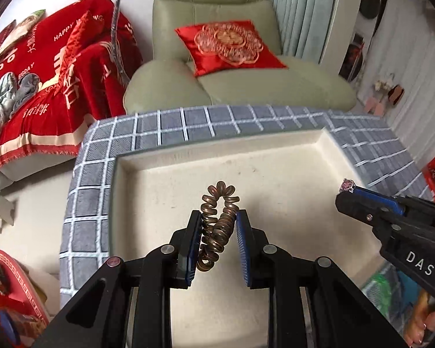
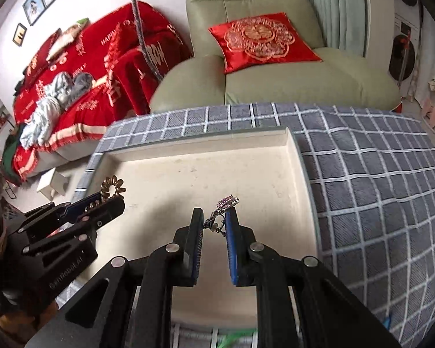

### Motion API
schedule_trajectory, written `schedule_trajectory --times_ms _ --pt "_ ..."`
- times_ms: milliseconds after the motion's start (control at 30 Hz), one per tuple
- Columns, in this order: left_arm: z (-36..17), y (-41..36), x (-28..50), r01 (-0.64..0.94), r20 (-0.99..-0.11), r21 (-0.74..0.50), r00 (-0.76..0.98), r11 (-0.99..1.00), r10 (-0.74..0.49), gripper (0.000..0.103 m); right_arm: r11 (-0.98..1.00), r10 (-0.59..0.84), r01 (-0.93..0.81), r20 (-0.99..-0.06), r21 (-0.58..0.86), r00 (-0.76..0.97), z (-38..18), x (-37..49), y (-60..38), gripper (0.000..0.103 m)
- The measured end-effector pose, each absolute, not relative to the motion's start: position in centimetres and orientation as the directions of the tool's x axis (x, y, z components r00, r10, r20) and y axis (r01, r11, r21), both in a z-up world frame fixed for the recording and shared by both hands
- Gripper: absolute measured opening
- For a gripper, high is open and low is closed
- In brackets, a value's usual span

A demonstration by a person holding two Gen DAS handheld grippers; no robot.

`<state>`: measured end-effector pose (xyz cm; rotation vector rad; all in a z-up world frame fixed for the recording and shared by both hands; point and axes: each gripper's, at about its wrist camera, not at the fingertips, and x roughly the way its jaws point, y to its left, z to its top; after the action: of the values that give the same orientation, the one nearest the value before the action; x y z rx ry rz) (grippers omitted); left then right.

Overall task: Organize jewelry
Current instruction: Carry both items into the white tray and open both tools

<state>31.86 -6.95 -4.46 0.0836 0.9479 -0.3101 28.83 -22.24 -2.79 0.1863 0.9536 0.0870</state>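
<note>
Reading "DAS" on right claw [image 1: 345, 194], "HAPPY" on red blanket [image 1: 61, 58]

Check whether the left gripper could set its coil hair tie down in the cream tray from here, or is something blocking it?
Probably yes. The left gripper, shut on the coil hair tie, hangs over the bare floor of the cream tray. The right gripper holds its jewelled piece off to one side.
</note>
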Motion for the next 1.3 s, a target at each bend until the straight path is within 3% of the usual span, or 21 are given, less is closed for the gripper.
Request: schedule_trajectory --times_ms 300,333,400,467,500,533,767,833,867,933,1167,1267,1300 --pt "-7.6 -8.2 33.0 0.301 -0.847 -0.009 0.505 0.953 -0.168 0.041 0.981 0.143 0.041 -0.846 0.191 0.514 -7.1 30.8 -22.8 0.017" --pt "-7.6 -8.3 32.8 0.302 -0.843 0.000 0.513 0.953 -0.162 0.044 0.982 0.137 0.043 -0.845 0.186 0.516 -7.1 30.8 -22.8 0.017" --pt "-7.6 -8.3 32.8 0.296 -0.842 0.011 0.519 0.955 -0.151 0.065 0.982 0.138 0.042 -0.847 0.186 0.514 -7.1 30.8 -22.8 0.019" --pt "-7.7 -8.2 32.7 0.279 -0.838 0.023 0.529 0.960 -0.133 0.066 0.981 0.147 0.038 -0.848 0.193 0.509 -7.0 30.9 -22.8 0.034" --pt "-7.7 -8.1 32.6 0.274 -0.839 0.019 0.528 0.962 -0.134 0.066 0.980 0.151 0.038 -0.848 0.197 0.509 -6.9 30.9 -22.8 0.058" --pt "-7.7 -8.0 32.6 0.271 -0.841 0.012 0.524 0.962 -0.137 0.066 0.978 0.155 0.040 -0.842 0.205 0.517 -6.6 30.7 -23.0 0.074" --pt "-7.2 -7.0 32.5 0.236 -0.838 -0.022 0.525 0.972 -0.146 0.066 0.950 0.214 0.065 -0.790 0.305 0.575 -4.1 29.0 -24.1 0.074" --pt "-6.9 -6.7 32.4 0.226 -0.833 -0.026 0.533 0.974 -0.146 0.095 0.952 0.206 0.063 -0.778 0.300 0.593 -3.0 28.0 -24.2 0.074" --pt "-6.6 -6.6 32.3 0.215 -0.827 -0.023 0.545 0.976 -0.139 0.103 0.953 0.203 0.063 -0.775 0.298 0.599 -2.7 27.5 -24.1 0.075" --pt "-5.9 -6.3 31.9 0.203 -0.803 -0.024 0.579 0.979 -0.140 0.103 0.951 0.199 0.070 -0.767 0.302 0.610 -2.0 26.3 -24.2 0.081" --pt "-3.7 -5.4 29.6 0.227 -0.779 -0.034 0.604 0.973 -0.167 0.103 0.939 0.204 0.099 -0.763 0.330 0.613 -1.1 22.8 -24.6 0.085" --pt "-2.7 -4.3 27.4 0.248 -0.766 -0.032 0.617 0.968 -0.183 0.103 0.937 0.208 0.094 -0.755 0.336 0.622 -0.7 21.1 -24.5 0.092" --pt "-2.4 -3.9 26.5 0.252 -0.764 -0.029 0.618 0.967 -0.184 0.103 0.937 0.206 0.097 -0.756 0.335 0.621 -0.5 20.6 -24.5 0.099"
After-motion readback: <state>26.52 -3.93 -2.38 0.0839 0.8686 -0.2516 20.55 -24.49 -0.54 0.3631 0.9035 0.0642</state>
